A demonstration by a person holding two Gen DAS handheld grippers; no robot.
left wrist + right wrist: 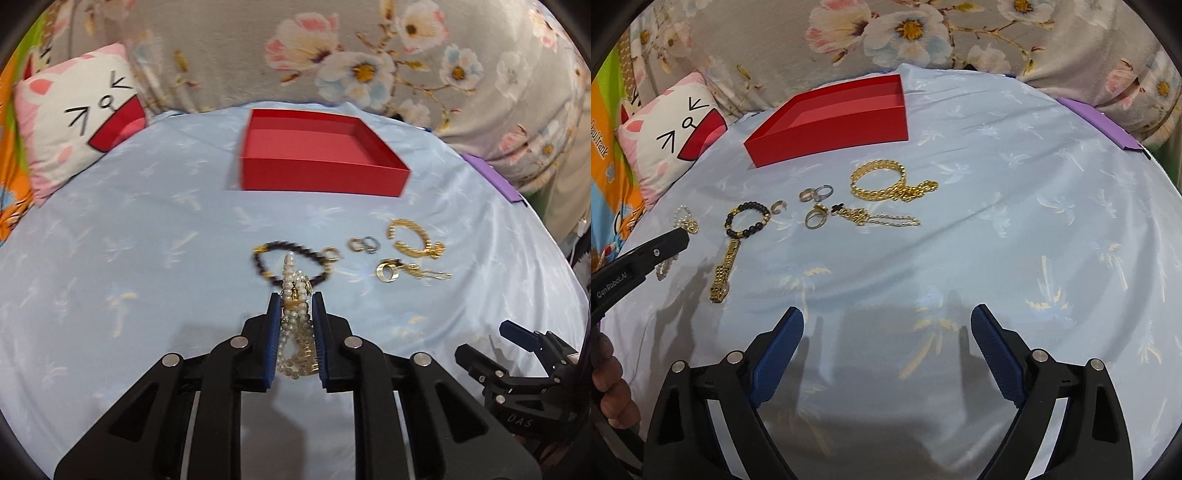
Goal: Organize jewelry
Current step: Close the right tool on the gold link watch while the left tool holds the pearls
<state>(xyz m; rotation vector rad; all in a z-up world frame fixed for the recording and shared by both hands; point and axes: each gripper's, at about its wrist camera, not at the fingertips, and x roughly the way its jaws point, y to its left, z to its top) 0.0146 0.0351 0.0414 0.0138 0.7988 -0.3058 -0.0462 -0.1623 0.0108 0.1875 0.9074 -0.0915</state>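
Observation:
My left gripper is shut on a white pearl necklace, which bunches between its blue pads above the light blue sheet; it also shows in the right wrist view. An open red box sits beyond it, also seen from the right wrist. A black bead bracelet, a gold watch band, several rings, a gold chain bracelet and a thin gold chain lie on the sheet. My right gripper is open and empty, well short of the jewelry.
A cat-face pillow lies at the back left. A floral blanket runs along the back. A purple object sits at the right edge of the sheet.

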